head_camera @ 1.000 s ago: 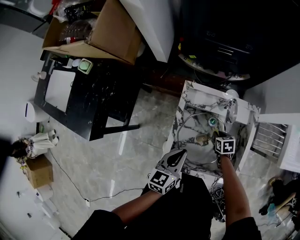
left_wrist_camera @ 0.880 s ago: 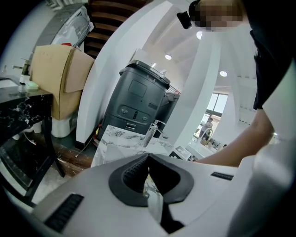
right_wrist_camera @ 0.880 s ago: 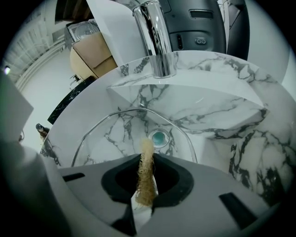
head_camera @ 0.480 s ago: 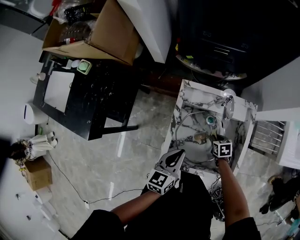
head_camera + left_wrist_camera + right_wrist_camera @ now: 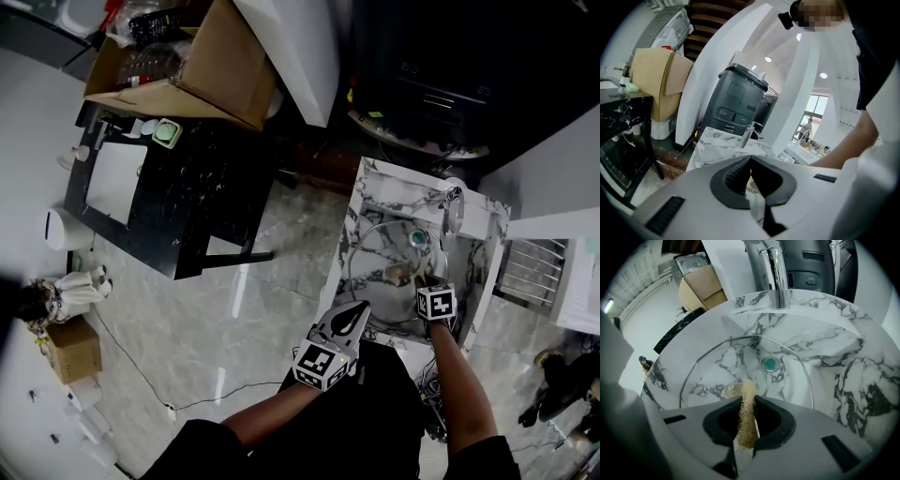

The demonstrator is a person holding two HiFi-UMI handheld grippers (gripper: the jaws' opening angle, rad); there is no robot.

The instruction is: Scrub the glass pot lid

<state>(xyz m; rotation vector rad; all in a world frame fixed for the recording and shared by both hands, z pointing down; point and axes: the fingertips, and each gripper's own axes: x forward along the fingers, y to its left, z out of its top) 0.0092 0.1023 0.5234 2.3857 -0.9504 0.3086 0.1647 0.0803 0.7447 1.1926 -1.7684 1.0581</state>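
Head view: looking steeply down on a marble sink (image 5: 375, 202), with a glass lid (image 5: 375, 267) lying in its bowl, below the faucet (image 5: 453, 211) and near the teal drain (image 5: 417, 238). Right claw (image 5: 424, 281) reaching into the bowl over the lid's near side; left claw (image 5: 345, 321) held outside the sink's near edge, above the floor. Across the pale floor, a black bench (image 5: 187, 197) and an open cardboard box (image 5: 202, 66) packed with dark goods too small to make out.

Left gripper view: left claw (image 5: 750, 161) pinched together at the tips, gripping nothing. Beyond it, the sink, the faucet and a grey machine (image 5: 738, 101).

Right gripper view: right claw (image 5: 749, 401) clamped on a tan fibrous scrubber (image 5: 746, 420), gripped as an upright strip between the jaws. Scrubber's tip just beside the lid's knob (image 5: 731, 389). Lid (image 5: 717, 366) resting inside the bowl, with the drain showing through the glass.
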